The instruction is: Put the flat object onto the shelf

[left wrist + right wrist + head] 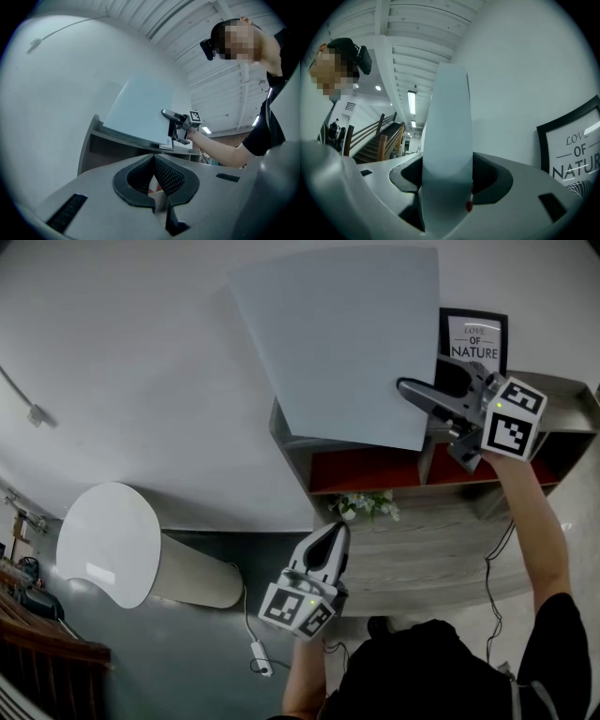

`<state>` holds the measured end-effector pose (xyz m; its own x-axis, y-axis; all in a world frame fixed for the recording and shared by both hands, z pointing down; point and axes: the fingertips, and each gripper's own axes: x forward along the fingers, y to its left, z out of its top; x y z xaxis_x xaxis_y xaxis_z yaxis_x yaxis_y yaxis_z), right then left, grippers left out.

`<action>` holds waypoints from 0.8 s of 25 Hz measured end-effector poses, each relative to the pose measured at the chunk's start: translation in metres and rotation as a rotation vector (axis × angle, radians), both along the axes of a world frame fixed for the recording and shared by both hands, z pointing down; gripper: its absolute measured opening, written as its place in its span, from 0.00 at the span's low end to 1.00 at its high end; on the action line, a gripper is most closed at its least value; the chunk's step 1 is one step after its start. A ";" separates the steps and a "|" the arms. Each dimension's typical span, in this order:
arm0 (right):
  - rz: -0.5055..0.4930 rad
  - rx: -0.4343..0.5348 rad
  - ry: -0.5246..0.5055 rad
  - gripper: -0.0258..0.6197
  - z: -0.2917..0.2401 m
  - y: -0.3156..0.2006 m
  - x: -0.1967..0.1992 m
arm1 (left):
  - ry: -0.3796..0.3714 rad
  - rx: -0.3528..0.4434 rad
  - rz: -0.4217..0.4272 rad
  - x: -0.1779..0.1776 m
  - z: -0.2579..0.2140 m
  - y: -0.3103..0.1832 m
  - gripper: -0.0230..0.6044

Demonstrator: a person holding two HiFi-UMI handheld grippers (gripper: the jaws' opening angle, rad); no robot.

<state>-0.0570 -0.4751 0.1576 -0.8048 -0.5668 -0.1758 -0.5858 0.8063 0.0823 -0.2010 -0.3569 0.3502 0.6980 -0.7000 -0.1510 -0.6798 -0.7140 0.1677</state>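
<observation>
The right gripper's (409, 390) jaws were clamped on the right edge of the flat board (342, 343), one jaw in front of the pale sheet and one behind it (in the right gripper view the board ran edge-on straight up between them). The board stood tilted before the white wall (141, 352), its lower edge down at the top of the grey shelf (417, 521); whether it touched there could not be told. Just beside that gripper a framed print (473, 334) stood on the shelf top. Below it in the head view a compartment with a red back (375, 468) lay above a small sprig of flowers (366, 505). The left gripper (336, 532) hung low, well apart from the board, its jaws together with nothing between them
</observation>
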 end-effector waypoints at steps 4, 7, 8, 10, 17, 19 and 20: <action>-0.009 0.006 0.001 0.48 0.000 -0.012 -0.004 | -0.012 -0.002 0.024 -0.005 0.001 -0.007 0.06; -0.022 -0.001 0.003 0.48 0.003 -0.022 -0.006 | -0.018 -0.001 0.039 -0.007 0.002 -0.012 0.06; -0.026 -0.001 0.008 0.48 0.003 -0.025 -0.006 | -0.017 0.000 0.043 -0.008 0.002 -0.014 0.06; -0.031 -0.005 0.019 0.48 0.003 -0.030 -0.008 | -0.013 0.000 0.054 -0.010 -0.002 -0.015 0.06; -0.035 -0.024 0.021 0.48 0.006 -0.055 -0.008 | -0.005 -0.005 0.083 -0.013 -0.004 -0.026 0.06; -0.042 -0.025 0.020 0.48 0.009 -0.058 -0.005 | -0.006 -0.002 0.091 -0.010 -0.002 -0.026 0.06; -0.046 -0.025 0.020 0.48 0.011 -0.059 -0.004 | -0.007 -0.001 0.095 -0.009 -0.001 -0.025 0.06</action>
